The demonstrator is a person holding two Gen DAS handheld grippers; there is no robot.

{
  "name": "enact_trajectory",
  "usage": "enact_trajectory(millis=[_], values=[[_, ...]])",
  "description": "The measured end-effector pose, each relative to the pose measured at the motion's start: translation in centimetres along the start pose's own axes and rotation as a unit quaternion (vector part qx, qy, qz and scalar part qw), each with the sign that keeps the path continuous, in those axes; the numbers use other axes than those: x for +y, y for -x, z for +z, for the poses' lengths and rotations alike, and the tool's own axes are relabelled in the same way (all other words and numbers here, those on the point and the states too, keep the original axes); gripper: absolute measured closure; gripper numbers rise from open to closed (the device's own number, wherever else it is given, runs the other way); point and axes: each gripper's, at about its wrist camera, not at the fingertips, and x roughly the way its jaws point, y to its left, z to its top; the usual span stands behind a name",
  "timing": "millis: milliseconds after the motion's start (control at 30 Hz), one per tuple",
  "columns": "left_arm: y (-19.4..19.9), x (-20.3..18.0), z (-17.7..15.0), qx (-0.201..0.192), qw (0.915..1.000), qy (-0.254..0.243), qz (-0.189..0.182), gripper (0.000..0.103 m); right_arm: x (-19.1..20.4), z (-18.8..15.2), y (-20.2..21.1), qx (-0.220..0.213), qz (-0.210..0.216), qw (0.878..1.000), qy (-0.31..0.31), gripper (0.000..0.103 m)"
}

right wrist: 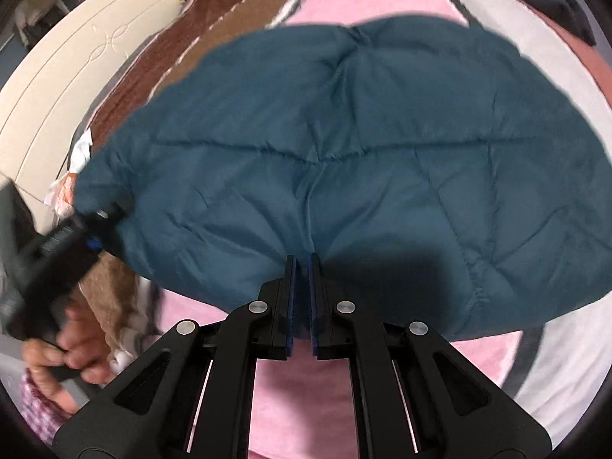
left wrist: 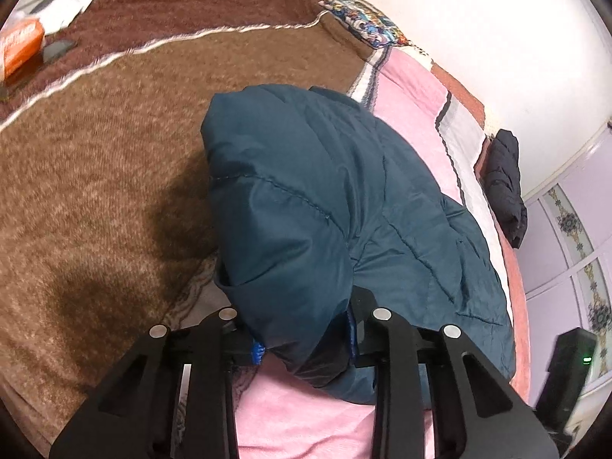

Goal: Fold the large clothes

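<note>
A teal quilted puffer jacket (left wrist: 329,206) lies on a bed, half on a brown blanket and half on a pink sheet. My left gripper (left wrist: 302,329) is shut on a thick bunch of the jacket's near end, with its jaws spread wide around the fabric. In the right wrist view the jacket (right wrist: 344,160) spreads wide across the bed. My right gripper (right wrist: 302,264) is shut on a pinch of the jacket's near edge, which is a little raised. The left gripper (right wrist: 91,225) also shows there, gripping the jacket's left end.
A brown blanket (left wrist: 95,176) covers the left of the bed and a pink sheet (right wrist: 306,382) the near part. A dark garment (left wrist: 505,183) lies at the bed's right edge. An orange pack (left wrist: 19,46) lies far left. A cream headboard (right wrist: 76,69) stands at the left.
</note>
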Motion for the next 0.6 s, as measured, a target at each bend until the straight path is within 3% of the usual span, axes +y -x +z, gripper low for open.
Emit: enact_trajectory(millis=[100, 233, 400, 533, 600], values=[[0.9, -1.2, 0.0, -0.012, 0.9996, -0.025, -0.001, 0.074, -1.3, 0.2, -1.7, 0.017, 0.020, 0.999, -0.032, 0.100], [2.5, -4.1, -0.2, -0.035, 0.9968, -0.071, -0.003, 0.076, -1.5, 0.0, -2.8, 0.012, 0.020, 0.999, -0.025, 0.101], [4.4, -9.1, -0.9, -0.065, 0.9882, -0.138, -0.007, 0.077, -2.1, -0.5, -2.5, 0.009, 0.036, 0.998, -0.047, 0.101], [5.9, -13.8, -1.8, -0.098, 0.9742, -0.203, -0.007, 0.078, -2.1, -0.8, 0.1, 0.006, 0.041, 0.998, -0.039, 0.097], [6.7, -16.2, -2.5, -0.115, 0.9645, -0.238, -0.009, 0.078, -2.2, -1.3, 2.8, -0.027, 0.065, 0.997, -0.040, 0.097]])
